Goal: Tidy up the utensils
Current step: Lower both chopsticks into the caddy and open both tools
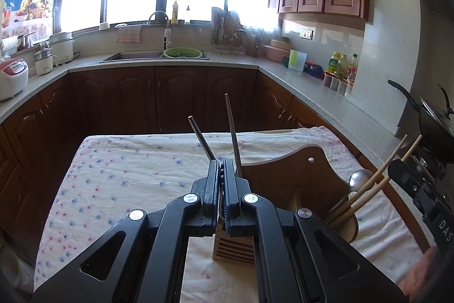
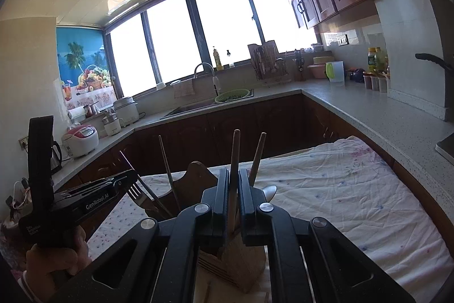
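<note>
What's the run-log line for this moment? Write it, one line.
left claw: shut on metal chopsticks | right claw: shut on wooden chopsticks | both at wooden holder | spoon in holder

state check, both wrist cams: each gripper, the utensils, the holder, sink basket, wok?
left gripper: shut on metal chopsticks, tips splayed upward.
right gripper: shut on wooden chopsticks, lower ends in the holder.
wooden utensil holder: upright on the cloth-covered table.
spoon: standing in the holder, bowl up.
fork: tines up, beside the left gripper; what holds it is unclear.
green basket: sitting in the sink.
wok: lid on.
</note>
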The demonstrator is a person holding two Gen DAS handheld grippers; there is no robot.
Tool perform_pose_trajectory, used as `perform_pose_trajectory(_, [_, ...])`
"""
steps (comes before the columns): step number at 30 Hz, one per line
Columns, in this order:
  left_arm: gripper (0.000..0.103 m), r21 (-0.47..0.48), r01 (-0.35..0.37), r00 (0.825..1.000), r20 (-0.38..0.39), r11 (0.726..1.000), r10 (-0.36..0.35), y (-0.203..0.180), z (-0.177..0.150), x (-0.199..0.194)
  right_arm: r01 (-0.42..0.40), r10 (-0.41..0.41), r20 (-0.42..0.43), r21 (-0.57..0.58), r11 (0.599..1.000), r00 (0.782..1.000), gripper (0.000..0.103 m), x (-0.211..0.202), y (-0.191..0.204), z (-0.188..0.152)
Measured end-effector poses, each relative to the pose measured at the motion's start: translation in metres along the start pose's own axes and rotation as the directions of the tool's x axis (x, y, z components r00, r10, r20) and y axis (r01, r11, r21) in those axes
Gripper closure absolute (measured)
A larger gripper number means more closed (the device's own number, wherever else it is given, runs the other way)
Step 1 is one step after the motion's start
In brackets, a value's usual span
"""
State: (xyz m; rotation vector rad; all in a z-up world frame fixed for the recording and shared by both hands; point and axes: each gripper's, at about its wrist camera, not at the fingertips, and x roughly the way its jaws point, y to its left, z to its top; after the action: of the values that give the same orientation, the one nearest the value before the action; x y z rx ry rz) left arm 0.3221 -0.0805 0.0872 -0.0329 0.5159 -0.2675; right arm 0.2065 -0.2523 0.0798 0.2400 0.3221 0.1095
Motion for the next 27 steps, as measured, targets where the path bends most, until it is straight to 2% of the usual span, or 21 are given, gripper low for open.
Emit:
perform_pose_trajectory(11, [0.099,-0.004,0.014,0.999,-0.035,1.000,-0.014,-0.002,0.000,0.005,-0.012,0.013,-0.028,0.032,0.999,1.000,0.096,0.003,-0.005,0.003])
perform_pose_trajectory(14, [0.099,-0.013,0.018,0.999,-0.041,1.000,-0.018,-0.001,-0.001,0.004,-0.017,0.018,-0.028,0.037,0.999,0.999,0.092,0.002,-0.004,0.003])
perform_pose_trajectory(18, [0.099,-0.030,0.023,0.999,-0.047,0.999,-0.025,0.002,-0.002,0.002,-0.022,0.023,-0.021,0.041,0.999,1.000,0.092,0.000,-0.004,0.004])
perform_pose_trajectory(19, [0.097,-0.036,0.024,0.998,-0.049,0.999,-0.026,0.002,-0.003,0.001,-0.023,0.024,-0.022,0.043,0.999,0.999,0.092,-0.001,-0.004,0.005])
perform_pose_trajectory(21, [0.084,-0.054,0.032,0.998,-0.048,0.998,-0.035,0.004,-0.003,-0.004,-0.025,0.026,-0.025,0.052,0.998,0.999,0.090,-0.002,-0.005,0.005])
perform_pose_trajectory(22, [0.071,-0.062,0.033,0.999,-0.039,0.998,-0.035,0.006,-0.003,-0.008,-0.025,0.026,-0.024,0.059,0.998,0.999,0.087,-0.004,-0.006,0.006])
perform_pose_trajectory(23, [0.065,-0.068,0.029,0.999,-0.028,0.997,-0.031,0.007,-0.003,-0.012,-0.031,0.032,-0.021,0.068,0.997,0.999,0.076,-0.005,-0.008,0.006])
perform_pose_trajectory(24, [0.064,-0.073,0.028,0.999,-0.018,0.997,-0.029,0.009,-0.004,-0.016,-0.034,0.035,-0.016,0.076,0.997,0.999,0.068,-0.008,-0.009,0.006])
perform_pose_trajectory(27, [0.056,-0.096,0.036,0.999,-0.012,0.995,-0.037,0.015,-0.005,-0.028,-0.041,0.042,-0.001,0.092,0.995,0.999,0.062,-0.017,-0.012,0.006])
